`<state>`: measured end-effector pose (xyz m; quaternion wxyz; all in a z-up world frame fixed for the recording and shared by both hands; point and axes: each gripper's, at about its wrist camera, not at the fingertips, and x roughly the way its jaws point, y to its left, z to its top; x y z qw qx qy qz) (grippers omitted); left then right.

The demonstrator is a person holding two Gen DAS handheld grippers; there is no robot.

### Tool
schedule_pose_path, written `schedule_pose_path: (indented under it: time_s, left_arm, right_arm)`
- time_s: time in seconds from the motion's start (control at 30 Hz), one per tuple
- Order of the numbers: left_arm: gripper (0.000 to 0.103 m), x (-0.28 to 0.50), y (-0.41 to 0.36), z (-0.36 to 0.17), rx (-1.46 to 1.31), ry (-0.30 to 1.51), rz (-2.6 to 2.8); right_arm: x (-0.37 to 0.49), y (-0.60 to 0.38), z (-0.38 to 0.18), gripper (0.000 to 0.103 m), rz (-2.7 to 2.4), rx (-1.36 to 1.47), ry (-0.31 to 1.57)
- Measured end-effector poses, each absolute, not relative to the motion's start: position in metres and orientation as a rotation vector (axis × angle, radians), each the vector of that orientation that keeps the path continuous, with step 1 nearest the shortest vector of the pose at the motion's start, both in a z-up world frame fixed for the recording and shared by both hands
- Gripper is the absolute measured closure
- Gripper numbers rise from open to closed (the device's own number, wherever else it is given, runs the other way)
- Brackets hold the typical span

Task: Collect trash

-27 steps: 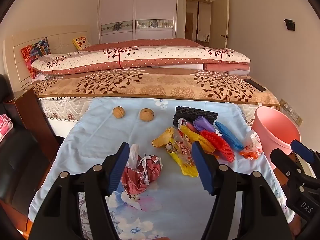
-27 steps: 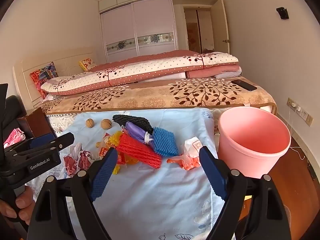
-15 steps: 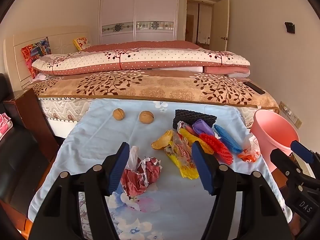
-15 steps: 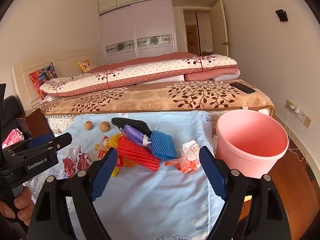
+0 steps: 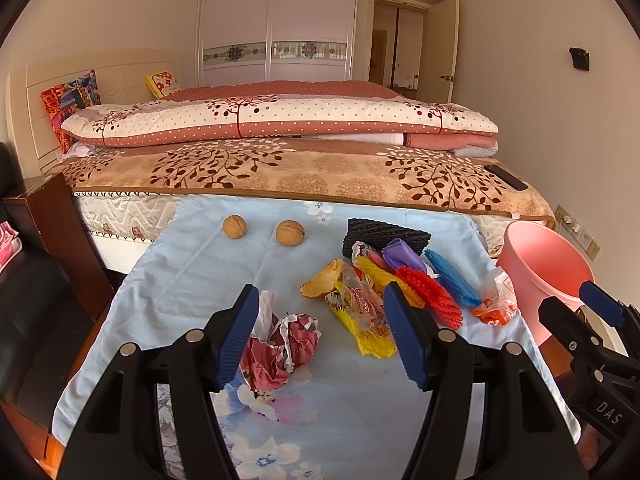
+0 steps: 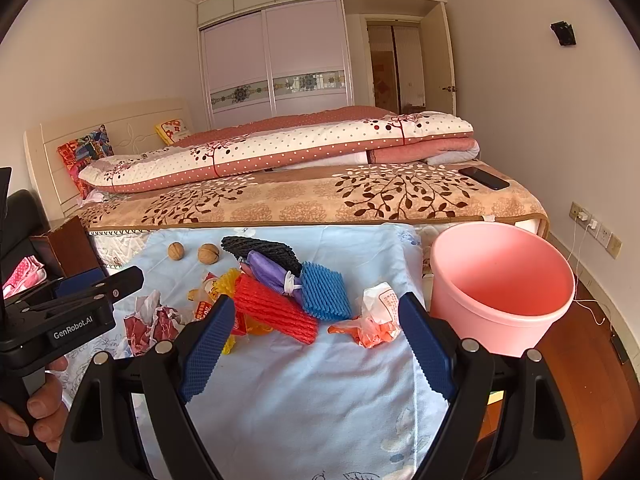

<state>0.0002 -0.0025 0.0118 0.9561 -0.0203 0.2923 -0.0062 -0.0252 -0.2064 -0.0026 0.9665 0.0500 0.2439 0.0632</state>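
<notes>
Trash lies on a light blue cloth (image 5: 192, 264): a crumpled red-and-white paper (image 5: 284, 344), a yellow snack wrapper (image 5: 360, 312), red (image 6: 276, 308), blue (image 6: 324, 290), black (image 6: 264, 250) and purple (image 6: 268, 270) foam nets, and an orange-white wrapper (image 6: 374, 316). A pink bucket (image 6: 500, 284) stands right of the cloth. My left gripper (image 5: 320, 336) is open and empty, held over the near part of the cloth by the crumpled paper. My right gripper (image 6: 316, 344) is open and empty, before the red net and orange wrapper.
Two walnuts (image 5: 235, 226) (image 5: 290, 233) lie at the cloth's far side. A bed (image 5: 304, 172) with folded quilts runs behind. A dark wooden stand (image 5: 60, 224) and black seat are at left. A phone (image 6: 484, 178) lies on the bed.
Both grippers have drawn back and risen slightly, so the trash sits a little farther off. Both jaws stay open. Nothing on the cloth has moved.
</notes>
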Motion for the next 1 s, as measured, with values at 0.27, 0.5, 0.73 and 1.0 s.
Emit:
schedule_pose_path:
  time_s: [0.27, 0.5, 0.73, 1.0]
  left_arm:
    - [0.038, 0.0006, 0.0011, 0.0067, -0.048, 0.595, -0.017]
    - [0.038, 0.0011, 0.0049, 0.0034, -0.063, 0.599, -0.020]
    - [0.038, 0.0003, 0.0058, 0.0028, -0.063, 0.594, -0.021]
    - [0.038, -0.0015, 0.0025, 0.0033, -0.058, 0.588, -0.029]
  right_arm:
    - [-0.0253, -0.2066, -0.0024, 0.021, 0.129, 0.102, 0.495]
    - [-0.0258, -0.2078, -0.0028, 0.021, 0.131, 0.105, 0.490]
    - [-0.0261, -0.2078, -0.0032, 0.021, 0.130, 0.105, 0.490]
    - [-0.0270, -0.2088, -0.0055, 0.021, 0.130, 0.111, 0.494]
